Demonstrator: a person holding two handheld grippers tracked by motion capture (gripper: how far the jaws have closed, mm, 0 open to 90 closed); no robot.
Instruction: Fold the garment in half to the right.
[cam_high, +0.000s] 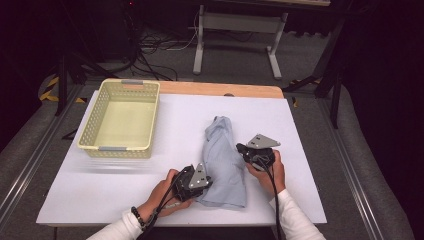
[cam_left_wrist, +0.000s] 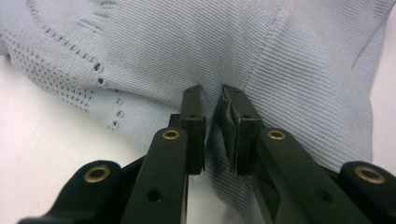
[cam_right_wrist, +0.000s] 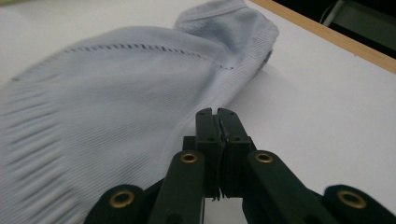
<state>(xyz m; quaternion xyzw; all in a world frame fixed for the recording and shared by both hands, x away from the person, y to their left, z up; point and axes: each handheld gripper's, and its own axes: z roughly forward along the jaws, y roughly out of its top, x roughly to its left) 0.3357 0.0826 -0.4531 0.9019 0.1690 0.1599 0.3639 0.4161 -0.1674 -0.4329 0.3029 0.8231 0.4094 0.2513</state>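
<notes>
A pale blue-grey knitted garment lies folded lengthwise on the white table top, its narrow end pointing away from me. My left gripper sits at the garment's near left edge. In the left gripper view its jaws pinch a small ridge of the ribbed fabric between the pads. My right gripper rests at the garment's right edge, about midway along it. In the right gripper view it is shut, pad against pad, just beside the cloth, and I see no fabric between the pads.
A cream perforated basket with nothing in it stands at the table's far left. A wooden strip runs along the far edge. Beyond the table are cables on the floor and a white frame stand.
</notes>
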